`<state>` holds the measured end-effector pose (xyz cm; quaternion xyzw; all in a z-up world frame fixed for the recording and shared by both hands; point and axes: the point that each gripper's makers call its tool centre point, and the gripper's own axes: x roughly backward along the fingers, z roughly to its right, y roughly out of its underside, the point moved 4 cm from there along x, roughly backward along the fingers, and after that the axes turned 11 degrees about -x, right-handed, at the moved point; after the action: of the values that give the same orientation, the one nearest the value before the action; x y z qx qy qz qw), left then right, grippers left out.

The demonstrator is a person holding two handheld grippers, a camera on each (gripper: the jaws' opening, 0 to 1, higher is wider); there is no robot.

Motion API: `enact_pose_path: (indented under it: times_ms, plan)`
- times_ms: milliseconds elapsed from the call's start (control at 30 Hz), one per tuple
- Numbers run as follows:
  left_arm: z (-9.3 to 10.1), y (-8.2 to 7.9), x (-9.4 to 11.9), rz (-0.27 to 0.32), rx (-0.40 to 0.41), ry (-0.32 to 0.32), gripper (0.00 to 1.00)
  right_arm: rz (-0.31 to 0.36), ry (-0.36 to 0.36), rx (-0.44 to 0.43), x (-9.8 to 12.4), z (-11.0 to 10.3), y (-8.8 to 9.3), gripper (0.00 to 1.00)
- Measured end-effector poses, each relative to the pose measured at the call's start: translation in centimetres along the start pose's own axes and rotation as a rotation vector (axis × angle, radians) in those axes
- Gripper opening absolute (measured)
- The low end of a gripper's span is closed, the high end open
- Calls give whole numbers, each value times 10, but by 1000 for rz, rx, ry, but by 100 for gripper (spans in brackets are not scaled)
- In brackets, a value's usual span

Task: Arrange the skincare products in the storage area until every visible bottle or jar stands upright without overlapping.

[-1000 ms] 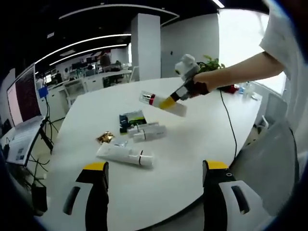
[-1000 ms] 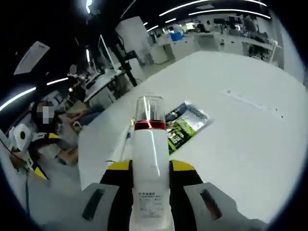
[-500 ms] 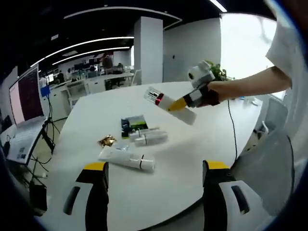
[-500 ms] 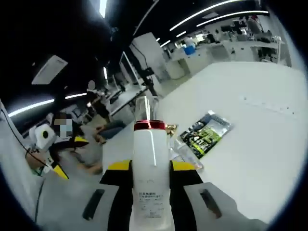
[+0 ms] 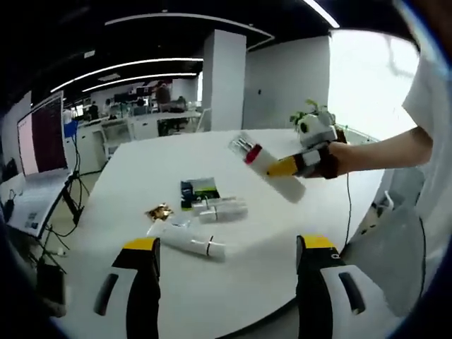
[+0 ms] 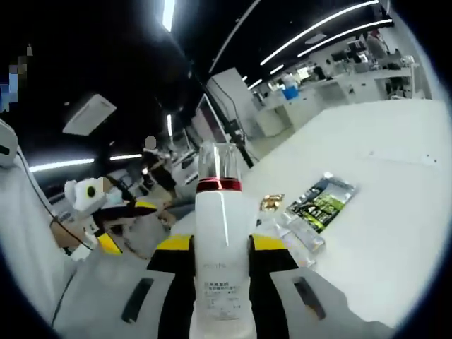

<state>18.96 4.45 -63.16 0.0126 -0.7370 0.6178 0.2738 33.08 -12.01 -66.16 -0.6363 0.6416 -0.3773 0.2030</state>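
White and capped in clear plastic over a red band, the bottle sits clamped between the right gripper's jaws at the centre of the right gripper view, and in the left gripper view it hangs tilted above the table right of centre. Low in the left gripper view, the left gripper hangs with its jaws spread wide and nothing between them. On the table's middle lie a long tube, two small tubes, a dark packet and a gold wrapper.
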Motion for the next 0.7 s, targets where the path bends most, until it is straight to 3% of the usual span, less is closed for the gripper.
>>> enact_pose_path:
  times_ms: [167, 300, 433, 700]
  plan:
    - [1, -10, 1, 13, -14, 8, 71, 25, -42, 0, 0, -17, 3, 27]
    - [5, -23, 0, 70, 44, 33, 71, 53, -87, -13, 2, -32, 5, 27]
    - [8, -25, -5, 74, 52, 46, 70, 71, -130, -21, 3, -50, 10, 27]
    - [24, -43, -9, 178, 221, 181, 66, 74, -222, -25, 8, -82, 22, 27]
